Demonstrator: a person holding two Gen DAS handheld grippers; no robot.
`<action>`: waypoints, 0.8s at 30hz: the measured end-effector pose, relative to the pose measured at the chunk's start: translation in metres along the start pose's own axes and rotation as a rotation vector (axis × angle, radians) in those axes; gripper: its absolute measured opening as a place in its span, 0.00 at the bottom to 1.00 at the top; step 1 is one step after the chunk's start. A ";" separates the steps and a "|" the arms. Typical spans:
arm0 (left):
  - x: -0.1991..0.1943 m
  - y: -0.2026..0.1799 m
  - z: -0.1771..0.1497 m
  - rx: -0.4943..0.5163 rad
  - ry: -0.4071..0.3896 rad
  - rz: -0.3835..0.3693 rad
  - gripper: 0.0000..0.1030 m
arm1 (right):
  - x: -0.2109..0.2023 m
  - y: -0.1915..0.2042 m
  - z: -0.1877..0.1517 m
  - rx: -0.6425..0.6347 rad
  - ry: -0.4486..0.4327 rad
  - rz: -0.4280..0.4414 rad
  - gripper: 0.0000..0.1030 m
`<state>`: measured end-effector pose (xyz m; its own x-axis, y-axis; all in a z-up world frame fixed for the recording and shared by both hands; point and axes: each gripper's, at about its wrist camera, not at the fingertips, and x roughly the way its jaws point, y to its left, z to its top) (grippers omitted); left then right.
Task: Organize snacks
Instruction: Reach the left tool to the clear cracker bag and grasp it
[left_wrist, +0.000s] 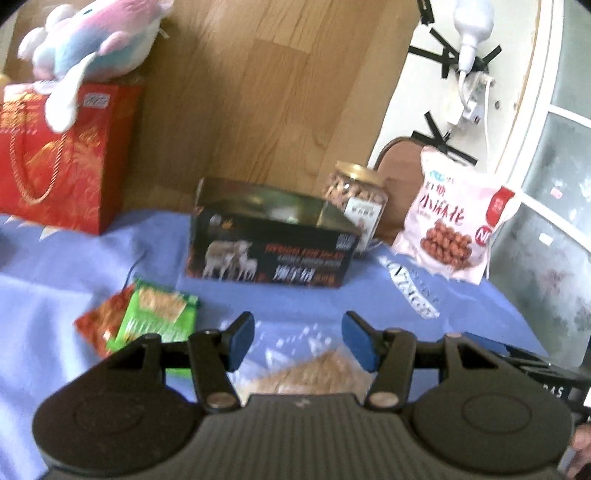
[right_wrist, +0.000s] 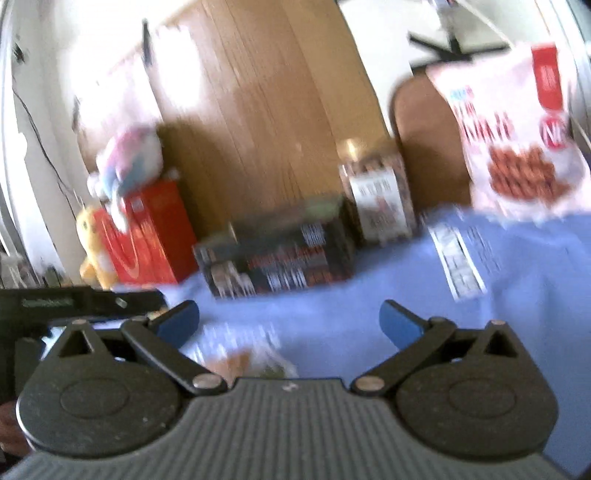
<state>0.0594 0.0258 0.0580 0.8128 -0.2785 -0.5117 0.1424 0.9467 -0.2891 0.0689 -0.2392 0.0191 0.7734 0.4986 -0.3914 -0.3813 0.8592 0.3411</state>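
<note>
My left gripper (left_wrist: 300, 340) hangs open over the blue tablecloth (left_wrist: 55, 266), and a clear bag of tan snacks (left_wrist: 314, 373) lies under and between its blue pads without being pinched. A green packet (left_wrist: 159, 314) overlaps a red packet (left_wrist: 96, 322) just to its left. Further back stands an open black box (left_wrist: 269, 254). My right gripper (right_wrist: 288, 320) is wide open with nothing between its pads. The clear bag (right_wrist: 251, 360) is a blur low in the right wrist view, and the black box (right_wrist: 277, 254) stands ahead.
A nut jar (left_wrist: 356, 195), a pink-white snack bag (left_wrist: 454, 221) and a flat silver packet (left_wrist: 410, 291) sit at the back right. A red gift bag (left_wrist: 55, 155) with a plush toy (left_wrist: 88, 48) on it stands back left. A wooden panel and a chair back are behind.
</note>
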 end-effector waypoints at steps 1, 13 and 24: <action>-0.002 0.003 -0.004 -0.004 0.005 0.008 0.52 | 0.001 -0.003 -0.002 0.020 0.019 0.002 1.00; -0.017 0.040 -0.025 -0.093 0.091 0.061 0.48 | 0.011 -0.017 -0.010 0.209 0.172 0.083 0.79; 0.027 0.039 -0.034 -0.201 0.247 -0.099 0.48 | 0.034 0.013 -0.017 0.026 0.248 0.114 0.48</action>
<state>0.0673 0.0502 0.0052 0.6358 -0.4218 -0.6464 0.0800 0.8690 -0.4884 0.0814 -0.2092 -0.0041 0.5778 0.6072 -0.5454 -0.4432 0.7945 0.4151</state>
